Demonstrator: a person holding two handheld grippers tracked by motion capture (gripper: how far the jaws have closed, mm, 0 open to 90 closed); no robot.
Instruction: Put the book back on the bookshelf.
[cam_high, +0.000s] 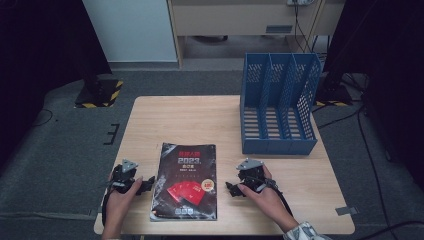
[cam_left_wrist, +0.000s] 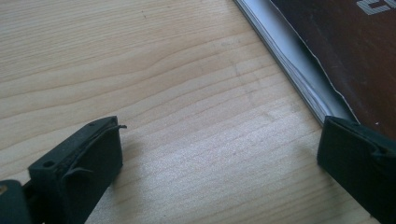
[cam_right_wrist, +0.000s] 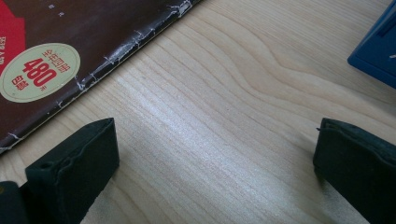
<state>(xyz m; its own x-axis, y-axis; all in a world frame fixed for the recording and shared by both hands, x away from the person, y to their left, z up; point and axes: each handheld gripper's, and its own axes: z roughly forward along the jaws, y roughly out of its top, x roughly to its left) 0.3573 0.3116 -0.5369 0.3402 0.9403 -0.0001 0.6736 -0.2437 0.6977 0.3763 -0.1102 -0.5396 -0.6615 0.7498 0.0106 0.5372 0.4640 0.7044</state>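
A dark book (cam_high: 186, 181) with red artwork and a round price sticker lies flat on the wooden table (cam_high: 200, 120), near its front edge. My left gripper (cam_high: 142, 186) rests on the table just left of the book, open with bare wood between its jaws; the book's page edge (cam_left_wrist: 299, 70) runs beside its right jaw. On the book's right side my right gripper (cam_high: 231, 189) sits open too, empty, with the worn spine (cam_right_wrist: 116, 56) ahead of its left jaw. A blue slotted file rack (cam_high: 277, 105) stands at the back right.
The rack's blue corner (cam_right_wrist: 376, 49) shows at the right gripper view's far right. Bare wood lies between the book and the rack. A piece of tape (cam_high: 346, 210) sticks to the table's front right corner. Dark floor with cables surrounds the table.
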